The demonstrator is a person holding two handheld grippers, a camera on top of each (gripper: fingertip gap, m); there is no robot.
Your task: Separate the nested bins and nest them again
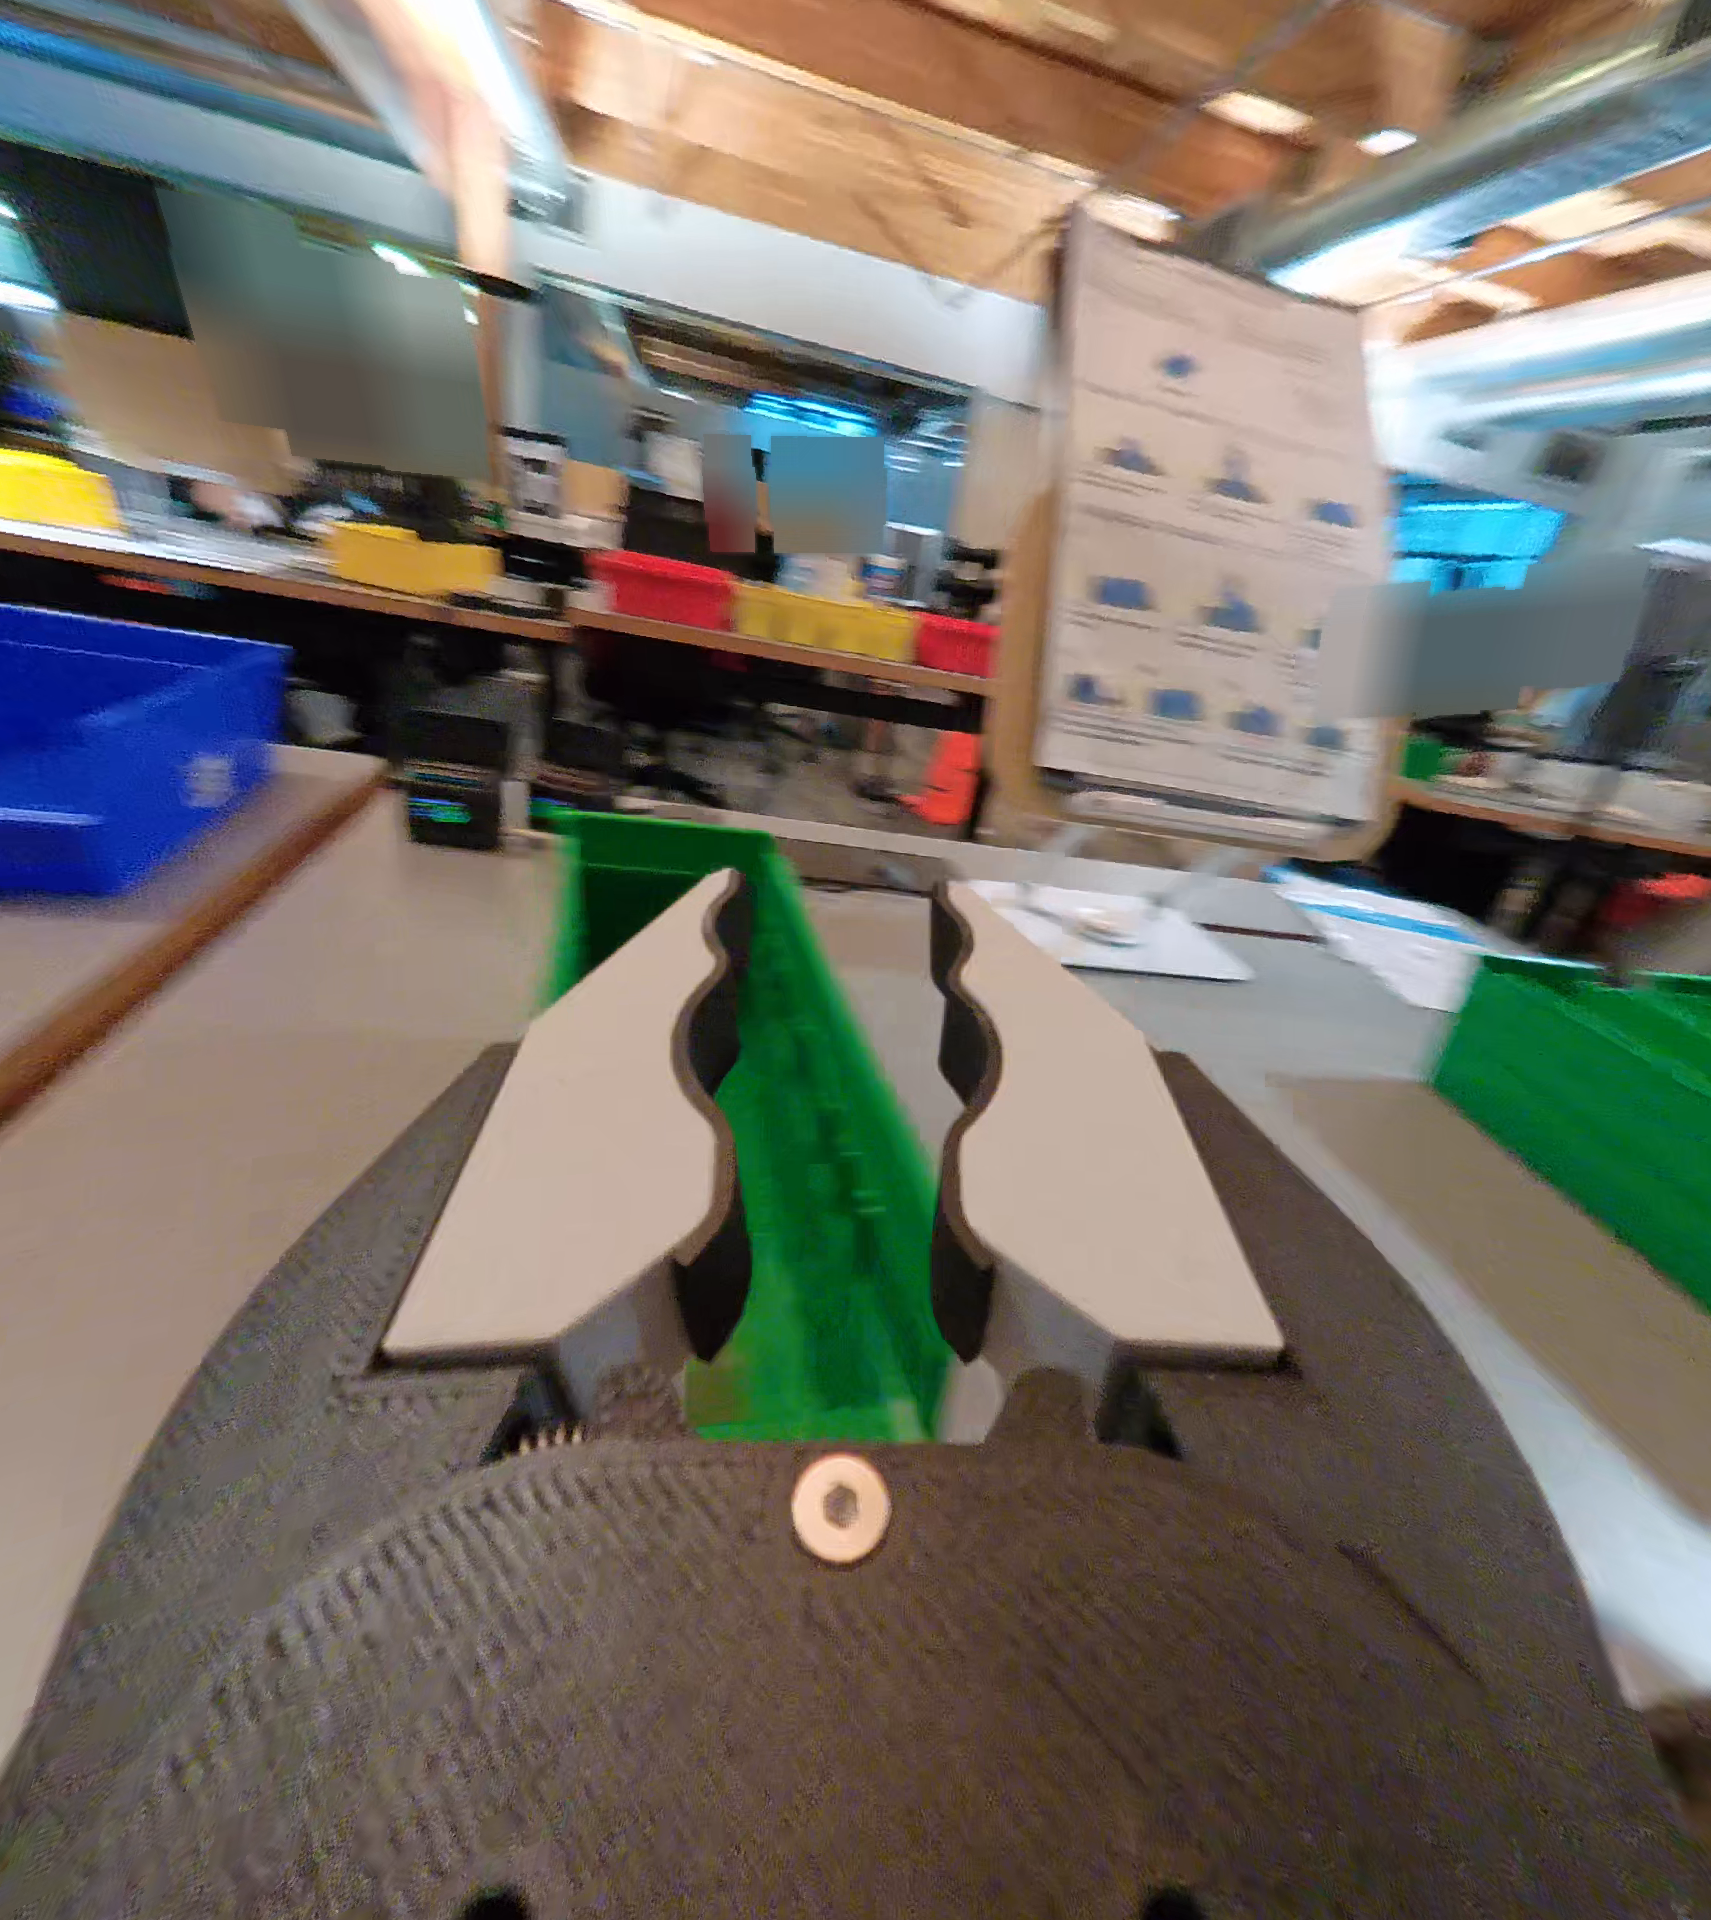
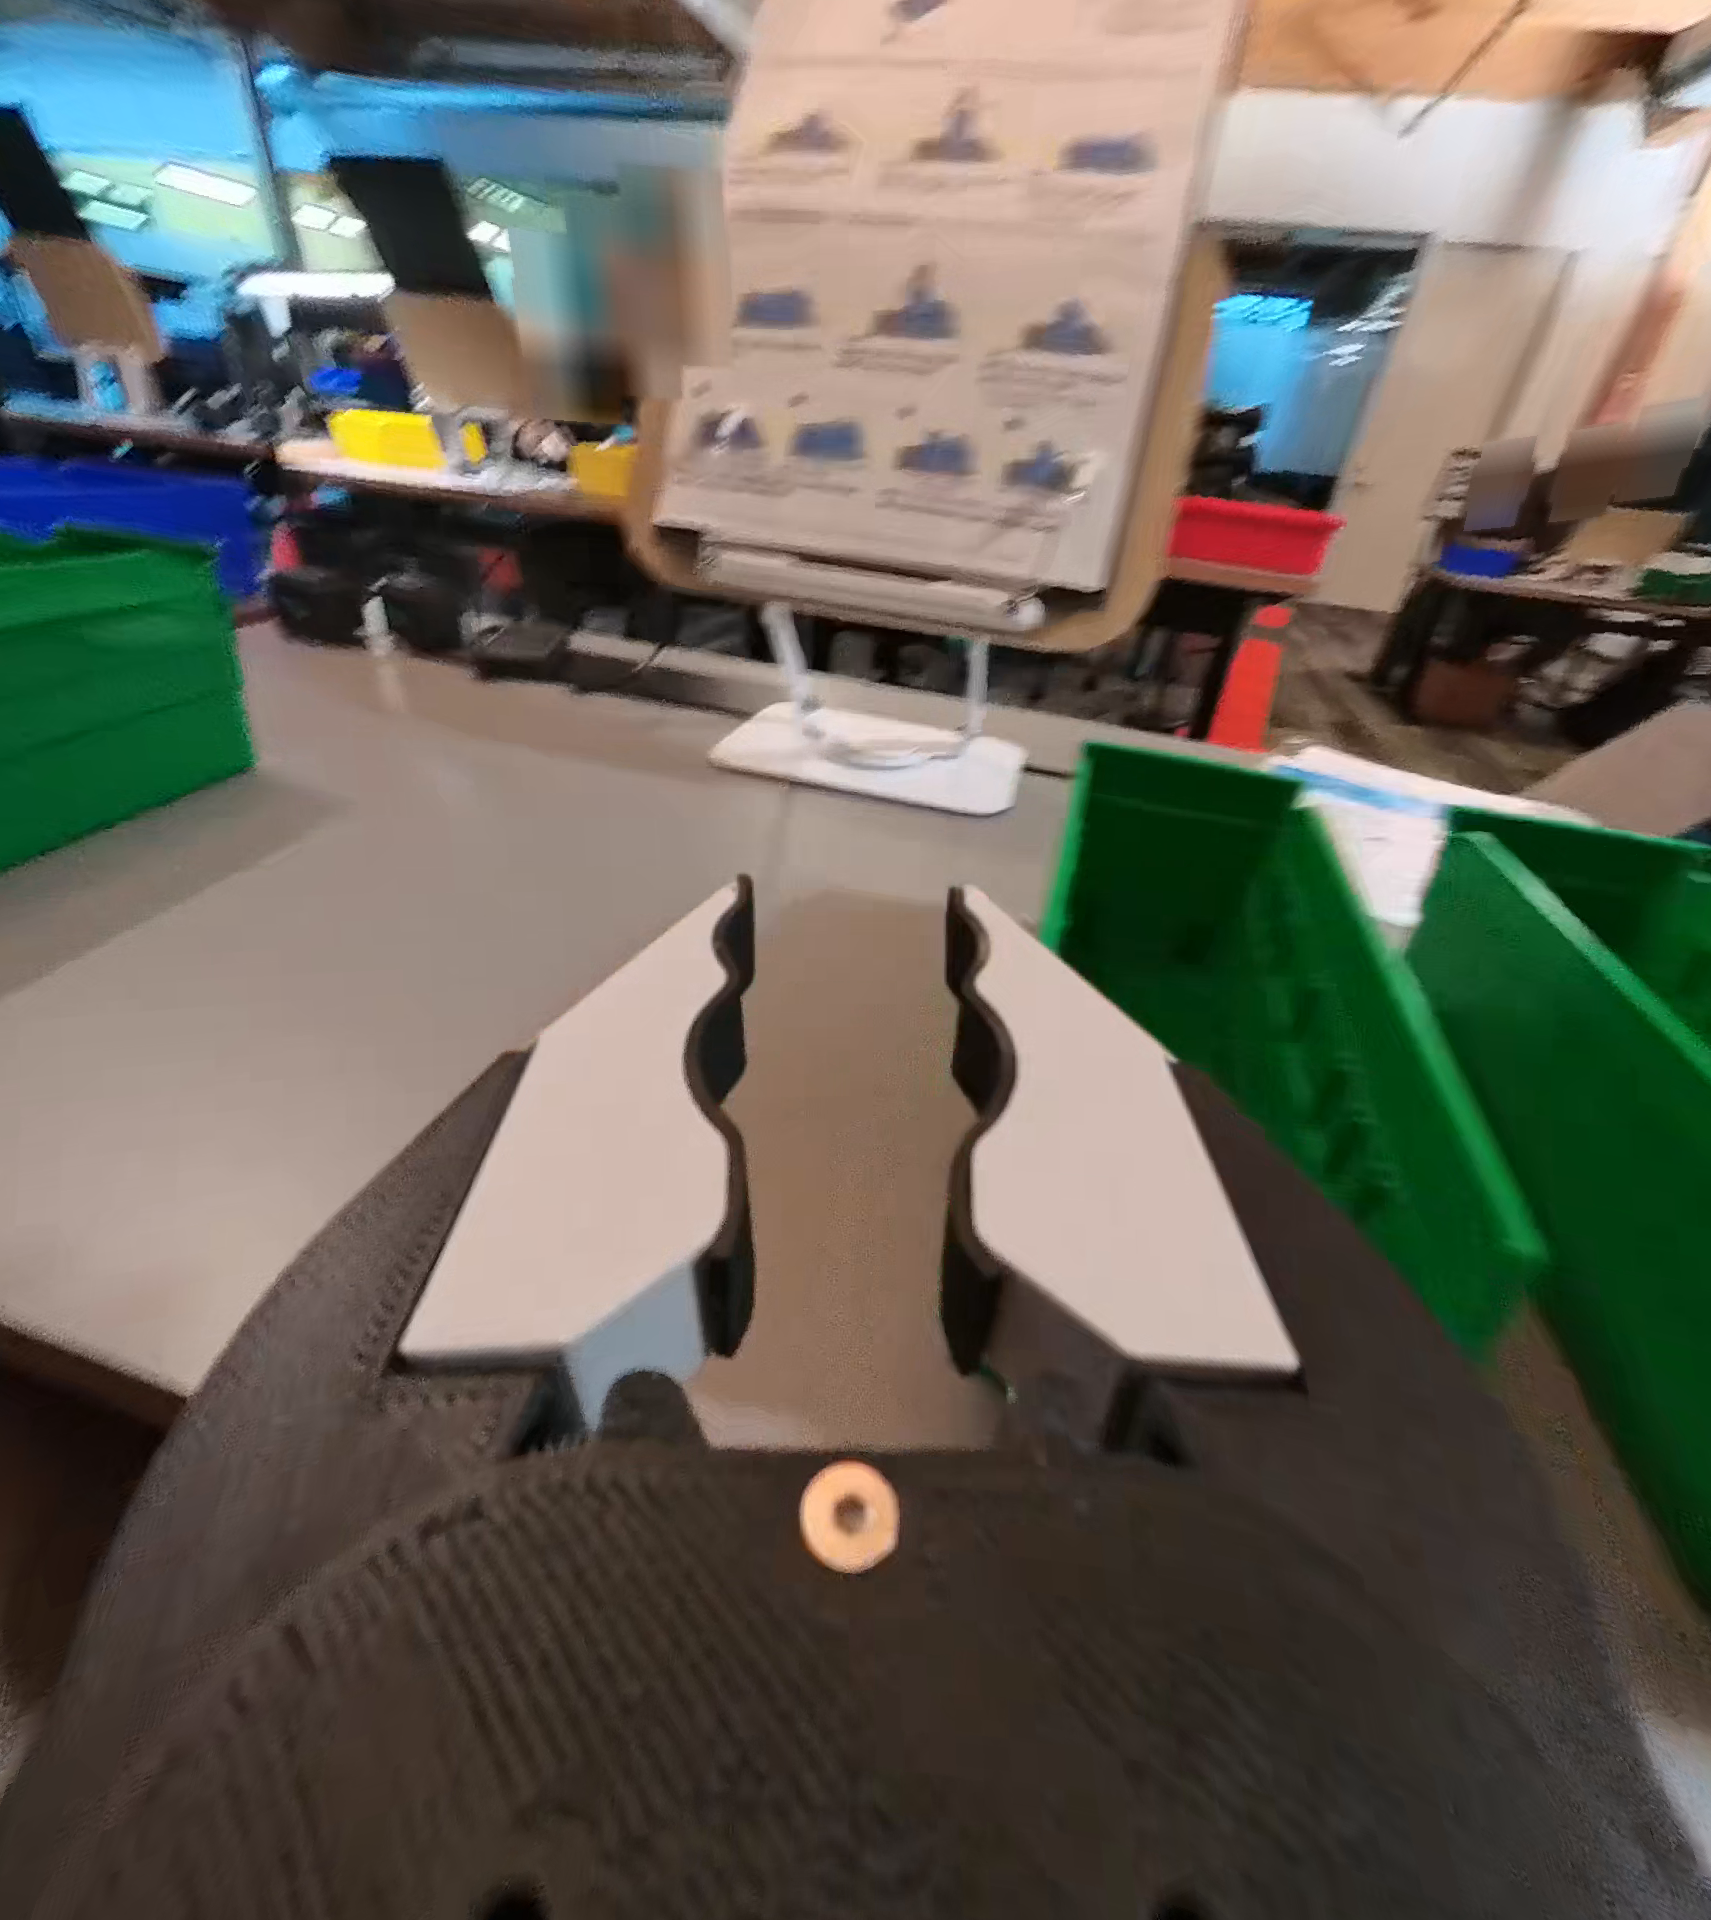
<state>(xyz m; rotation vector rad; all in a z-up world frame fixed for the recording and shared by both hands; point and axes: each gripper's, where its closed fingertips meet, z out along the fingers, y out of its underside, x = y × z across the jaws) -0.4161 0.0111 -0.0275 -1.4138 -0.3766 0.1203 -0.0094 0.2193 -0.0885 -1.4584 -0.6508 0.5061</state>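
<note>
In the left wrist view my left gripper (image 1: 840, 904) is open and straddles the side wall of a green bin (image 1: 830, 1195). The wall runs between the jaws close to the left finger (image 1: 602, 1122), with a gap to the right one. A second green bin (image 1: 1661, 1101) stands to the right. In the right wrist view my right gripper (image 2: 849, 914) is open and empty over the grey table (image 2: 311, 987). Two green bins stand side by side to its right, the nearer (image 2: 1246, 987) and the farther (image 2: 1661, 1143). Another green bin (image 2: 51, 707) is at far left. Both views are motion-blurred.
A poster board on a white stand (image 2: 872, 758) is at the table's far edge; it also shows in the left wrist view (image 1: 1204, 520). A blue bin (image 1: 51, 748) sits on a neighbouring table at left. A blurred beige-and-white shape (image 1: 1557, 1351) lies at lower right.
</note>
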